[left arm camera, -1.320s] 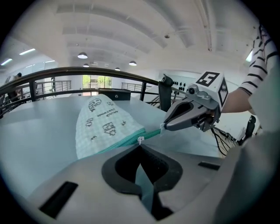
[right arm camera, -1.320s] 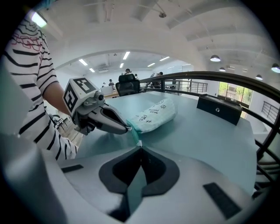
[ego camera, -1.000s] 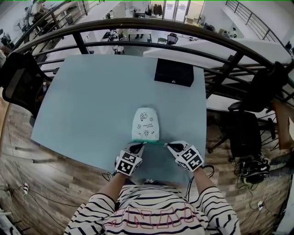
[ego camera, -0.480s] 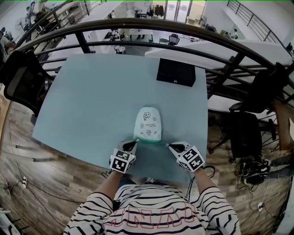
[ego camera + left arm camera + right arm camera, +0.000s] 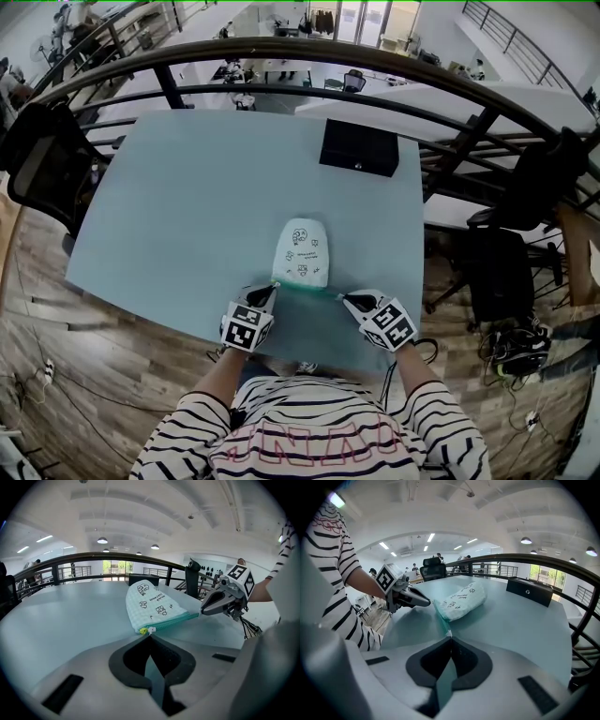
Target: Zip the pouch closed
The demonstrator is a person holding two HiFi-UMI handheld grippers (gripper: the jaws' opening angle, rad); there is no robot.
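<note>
The teal zip [image 5: 171, 621] of the white checked fabric pouch [image 5: 300, 255] runs left-right at lower centre, with the left hand-held gripper [image 5: 150, 636] clamped on its white pull [image 5: 151, 630] and the right hand-held gripper [image 5: 449, 633] pinching the opposite end.

This is a large open-plan office, seen from an upper gallery. A curved dark railing [image 5: 309, 52] runs along the edge of the gallery, and behind it a lower floor shows rows of desks [image 5: 281, 70] with people sitting far away. A wide pale blue table [image 5: 187, 206] stands on a wooden floor [image 5: 75, 375], with black office chairs [image 5: 37, 169] at both sides. Cables [image 5: 511, 347] lie on the floor. Round lamps [image 5: 102, 540] sit in the white ceiling.
</note>
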